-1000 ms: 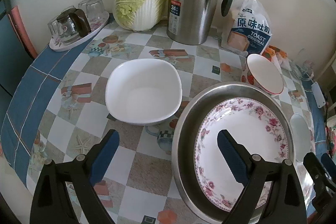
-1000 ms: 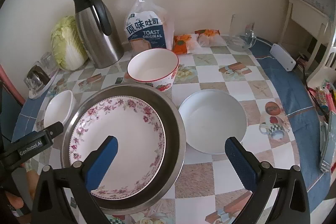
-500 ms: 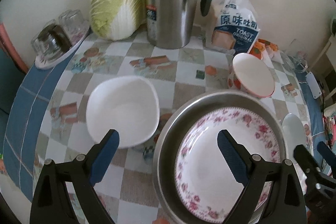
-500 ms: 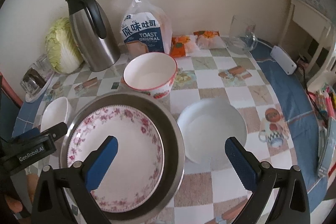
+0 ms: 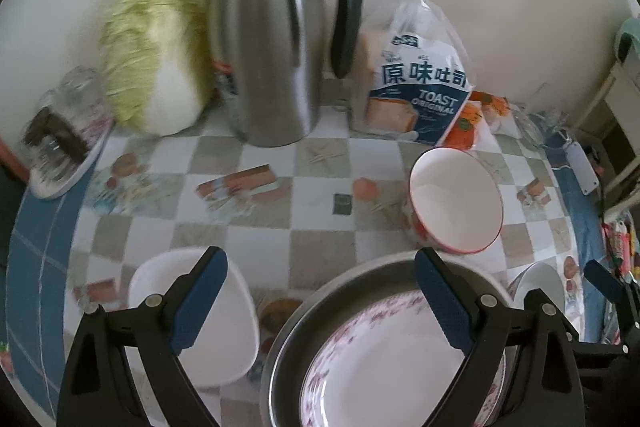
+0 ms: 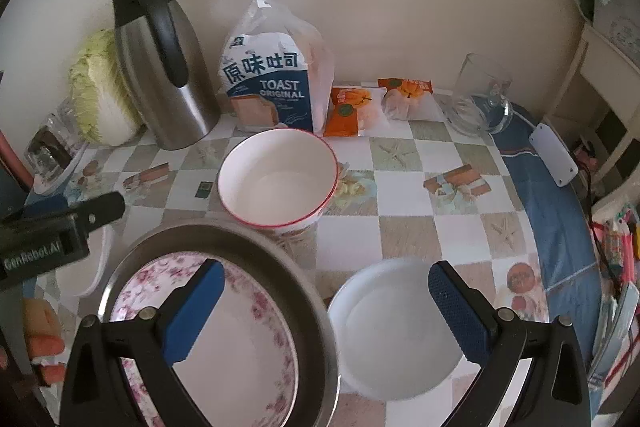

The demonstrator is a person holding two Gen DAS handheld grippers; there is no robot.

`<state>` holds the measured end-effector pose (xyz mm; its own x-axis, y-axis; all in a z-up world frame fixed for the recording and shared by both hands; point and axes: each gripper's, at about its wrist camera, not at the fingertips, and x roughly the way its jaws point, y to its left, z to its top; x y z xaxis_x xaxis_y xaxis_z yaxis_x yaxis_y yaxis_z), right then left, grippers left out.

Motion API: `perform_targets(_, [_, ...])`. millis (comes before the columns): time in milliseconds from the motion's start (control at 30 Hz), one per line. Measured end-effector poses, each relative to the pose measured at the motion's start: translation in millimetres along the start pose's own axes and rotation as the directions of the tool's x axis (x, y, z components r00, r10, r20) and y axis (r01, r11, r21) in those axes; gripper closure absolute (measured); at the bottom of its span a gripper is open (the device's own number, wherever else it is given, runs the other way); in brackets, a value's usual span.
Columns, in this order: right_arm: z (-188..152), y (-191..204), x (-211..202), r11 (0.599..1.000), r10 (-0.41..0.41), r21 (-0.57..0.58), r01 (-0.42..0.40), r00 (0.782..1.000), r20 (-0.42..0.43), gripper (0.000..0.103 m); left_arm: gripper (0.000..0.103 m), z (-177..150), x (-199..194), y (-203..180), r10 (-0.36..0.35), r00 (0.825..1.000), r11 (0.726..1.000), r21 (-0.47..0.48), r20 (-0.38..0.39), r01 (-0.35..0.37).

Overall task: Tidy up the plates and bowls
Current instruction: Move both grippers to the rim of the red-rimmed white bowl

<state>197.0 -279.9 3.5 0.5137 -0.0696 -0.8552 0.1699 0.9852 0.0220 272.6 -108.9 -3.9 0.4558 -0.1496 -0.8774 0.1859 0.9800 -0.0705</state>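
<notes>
Here, both grippers (image 5: pixel 320 299) (image 6: pixel 326 307) wide open, empty, floral plate (image 6: pixel 236 343) cut off below, cabbage (image 5: pixel 154 55) blurred.

Floral-rim plate (image 6: pixel 224 339) lies flat inside steel basin (image 6: pixel 280 267) near worktop's front edge. Red-rimmed bowl (image 6: pixel 278 179) upright just behind basin, toward the back edge. Plain white bowl (image 5: pixel 224 323) left of basin & white round dish (image 6: pixel 394 323) right, both upright, empty.

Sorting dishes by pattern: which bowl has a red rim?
The deep bowl in front of the toast bag; the shallow bowl and squarish bowl are plain white.
</notes>
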Motion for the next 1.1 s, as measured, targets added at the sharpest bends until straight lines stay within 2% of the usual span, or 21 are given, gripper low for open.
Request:
perform_targets(133, [13.1, -6.5, 9.7, 1.0, 0.002, -0.004, -0.002, 1.0, -0.012, 0.0, 0.008, 19.9, 11.2, -1.8, -0.004, 1.0, 1.0, 0.012, -0.02, 0.005])
perform_targets(367, [43.7, -22.3, 39.3, 0.994, 0.091, 0.066, -0.087, 0.993, -0.072, 0.0, 0.008, 42.1, 32.1, -15.6, -0.065, 0.995, 0.997, 0.037, -0.078, 0.068])
perform_targets(533, [53.7, -29.4, 64.7, 0.994, 0.071, 0.088, -0.06, 0.99, -0.126, 0.0, 0.008, 47.7, 53.8, -22.9, -0.081, 0.991, 0.996, 0.011, -0.106, 0.083])
perform_targets(667, [57.2, -32.3, 84.9, 0.993, 0.081, 0.104, -0.064, 0.983, -0.164, 0.0, 0.008, 45.4, 76.5, -36.8, -0.126, 0.977, 0.992, 0.007, -0.172, 0.129])
perform_targets(733, [58.6, -32.1, 91.7, 0.993, 0.077, 0.104, -0.059, 0.981, -0.178, 0.0, 0.008, 46.0, 82.0, -42.1, -0.122, 0.977, 0.992, 0.014, -0.175, 0.126])
perform_targets(867, [59.0, -32.6, 106.8, 0.994, 0.068, 0.102, -0.048, 0.975, -0.21, 0.0, 0.008, 50.3, 93.1, -55.9, -0.067, 0.981, 0.996, 0.047, -0.183, 0.077])
perform_targets(1100, [62.1, -32.5, 121.3, 0.996, 0.048, 0.089, -0.029, 0.974, -0.22, 0.002, 0.01, 53.7, 111.0, -59.7, -0.028, 0.982, 0.999, 0.038, -0.189, 0.036])
